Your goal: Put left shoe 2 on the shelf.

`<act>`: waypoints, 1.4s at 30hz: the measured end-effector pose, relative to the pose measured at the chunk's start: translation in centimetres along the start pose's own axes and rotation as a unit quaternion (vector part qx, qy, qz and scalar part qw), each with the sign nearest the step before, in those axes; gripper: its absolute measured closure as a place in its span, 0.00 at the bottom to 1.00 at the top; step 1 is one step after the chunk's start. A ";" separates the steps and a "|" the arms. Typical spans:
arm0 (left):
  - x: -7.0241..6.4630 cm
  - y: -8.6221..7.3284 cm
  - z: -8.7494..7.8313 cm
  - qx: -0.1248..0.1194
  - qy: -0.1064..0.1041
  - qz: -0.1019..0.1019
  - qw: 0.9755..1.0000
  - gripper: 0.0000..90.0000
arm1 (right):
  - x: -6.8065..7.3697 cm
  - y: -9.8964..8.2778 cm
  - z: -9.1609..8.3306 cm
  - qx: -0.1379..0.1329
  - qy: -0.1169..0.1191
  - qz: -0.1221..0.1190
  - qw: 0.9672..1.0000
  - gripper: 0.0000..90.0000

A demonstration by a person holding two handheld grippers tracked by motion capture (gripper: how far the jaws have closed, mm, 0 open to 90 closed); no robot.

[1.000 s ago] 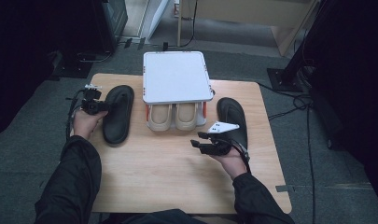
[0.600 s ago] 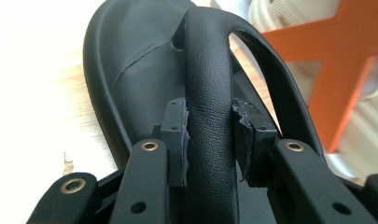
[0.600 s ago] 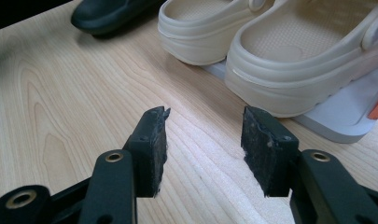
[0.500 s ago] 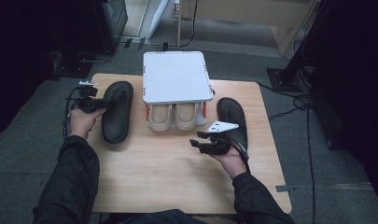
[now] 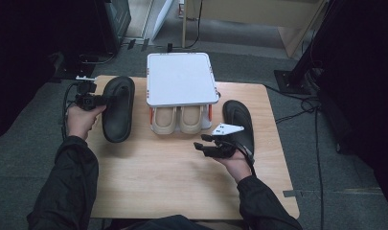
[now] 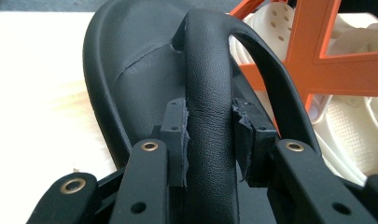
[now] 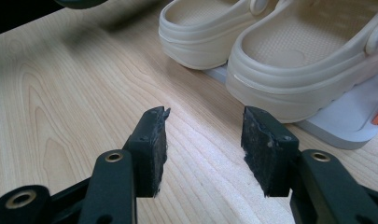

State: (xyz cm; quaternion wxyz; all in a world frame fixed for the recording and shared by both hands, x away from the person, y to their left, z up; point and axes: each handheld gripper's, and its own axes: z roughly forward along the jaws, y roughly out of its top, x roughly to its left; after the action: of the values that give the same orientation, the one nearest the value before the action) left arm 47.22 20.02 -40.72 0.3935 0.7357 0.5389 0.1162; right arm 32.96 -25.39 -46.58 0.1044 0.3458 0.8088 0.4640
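— So which step is this?

— Judging by the grip, the pick-up of the left black flip-flop sandal [image 5: 118, 115]. The left gripper [image 6: 209, 140] is clenched on the sandal's black leather-look thong strap [image 6: 209, 93], one pad on each side of it, while the sole rests flat on the pale wooden surface [image 5: 167, 177] near its left edge.

— And the other gripper?

— The right gripper [image 7: 203, 149] is released, jaws wide apart with nothing between them, hovering low over the surface just in front of the cream foam clogs [image 7: 289, 60]. Those clogs sit on the lower tier of the white-and-orange shoe rack [image 5: 181, 79] at the far middle of the surface. The second black flip-flop [image 5: 239, 124] lies by the right edge, beside that hand.

— What does the next move call for?

— Probably a lift straight up by the strap, holding the clamp firm so the sole does not swing, then carrying it towards the rack.

— How are the hands posed?

— The left hand [image 5: 81, 120] reaches in from the left edge, gripper pointing sideways at the sandal. The right hand [image 5: 232, 160] is angled towards the clogs.
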 end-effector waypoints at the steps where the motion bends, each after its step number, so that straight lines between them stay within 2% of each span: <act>1: -0.1 0.3 -0.1 0.002 0.000 -0.001 1.000 0.76 | 0.0 0.0 0.0 0.000 0.000 0.000 1.000 0.57; 6: -0.5 2.0 -0.6 0.009 -0.016 -0.007 1.000 0.76 | 0.1 0.1 0.1 0.002 0.001 -0.003 1.000 0.57; 25: -3.7 8.8 -3.1 -0.002 -0.011 0.012 1.000 0.75 | 0.3 0.1 0.3 0.006 0.003 -0.006 1.000 0.56; 29: -4.4 10.1 -3.3 -0.011 -0.019 0.008 1.000 0.75 | 0.3 0.1 0.3 0.007 0.003 -0.007 1.000 0.56; 37: -7.3 12.3 -2.8 -0.007 -0.016 0.026 0.999 0.75 | 0.4 0.1 0.3 0.007 0.003 -0.009 1.000 0.56; 42: -9.0 13.4 -1.9 -0.004 -0.018 0.027 0.999 0.75 | 0.4 0.1 0.2 0.006 0.004 -0.012 1.000 0.57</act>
State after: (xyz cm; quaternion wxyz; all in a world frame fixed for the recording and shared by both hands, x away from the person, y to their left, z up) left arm 51.93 11.43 -27.74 0.4023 0.7504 0.5116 0.1157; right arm 32.84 -24.96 -46.56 0.1043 0.3351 0.8158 0.4596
